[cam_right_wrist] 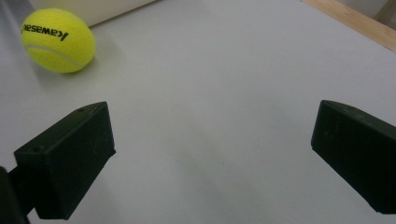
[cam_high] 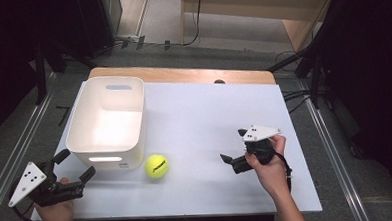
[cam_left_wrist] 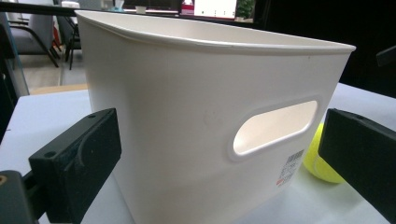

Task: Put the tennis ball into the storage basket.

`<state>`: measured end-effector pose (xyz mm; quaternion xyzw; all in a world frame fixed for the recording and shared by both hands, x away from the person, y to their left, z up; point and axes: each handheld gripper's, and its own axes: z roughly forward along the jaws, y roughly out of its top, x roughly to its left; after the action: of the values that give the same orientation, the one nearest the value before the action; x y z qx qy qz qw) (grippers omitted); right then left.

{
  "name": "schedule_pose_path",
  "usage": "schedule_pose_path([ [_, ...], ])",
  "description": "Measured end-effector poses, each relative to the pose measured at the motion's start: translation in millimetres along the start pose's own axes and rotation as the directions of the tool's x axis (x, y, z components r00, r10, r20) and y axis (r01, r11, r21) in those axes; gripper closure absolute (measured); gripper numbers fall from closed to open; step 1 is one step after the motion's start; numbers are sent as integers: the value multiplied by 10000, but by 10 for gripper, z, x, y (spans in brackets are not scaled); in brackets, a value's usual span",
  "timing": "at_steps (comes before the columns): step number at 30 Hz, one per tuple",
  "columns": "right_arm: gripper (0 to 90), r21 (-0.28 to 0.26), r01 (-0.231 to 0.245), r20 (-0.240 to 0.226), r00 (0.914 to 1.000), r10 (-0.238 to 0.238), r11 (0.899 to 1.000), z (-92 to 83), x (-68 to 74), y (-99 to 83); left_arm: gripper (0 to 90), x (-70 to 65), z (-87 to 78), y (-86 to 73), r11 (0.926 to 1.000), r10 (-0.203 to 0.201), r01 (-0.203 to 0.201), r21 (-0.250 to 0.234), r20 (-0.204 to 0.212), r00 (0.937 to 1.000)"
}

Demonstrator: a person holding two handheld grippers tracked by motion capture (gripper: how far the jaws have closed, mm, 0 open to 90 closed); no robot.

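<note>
From my seat, the high view looks forward and down from above the near edge of the table [cam_high: 209,115], taking in the whole white top and some floor beyond. The left gripper view rides low at the table's near left corner, facing the end wall of the white bin [cam_left_wrist: 187,121] from very close, between its own two spread jaws. The right gripper view sits just above the tabletop on the right side, aimed leftward across bare surface. I see the tennis ball [cam_right_wrist: 58,40] in all three views, just beside the bin's near right corner.
</note>
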<state>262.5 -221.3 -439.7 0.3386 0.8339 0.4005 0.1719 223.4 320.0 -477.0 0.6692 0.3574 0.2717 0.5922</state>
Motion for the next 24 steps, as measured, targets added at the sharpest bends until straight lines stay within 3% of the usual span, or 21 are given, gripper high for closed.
schedule_pose_path([
  [24, 0, 614, 770, -792, 9943, -720, 9951, 311, 217, 311, 0, 0, 2, 1, 10000, -5, 5, -1, 14, 10000],
])
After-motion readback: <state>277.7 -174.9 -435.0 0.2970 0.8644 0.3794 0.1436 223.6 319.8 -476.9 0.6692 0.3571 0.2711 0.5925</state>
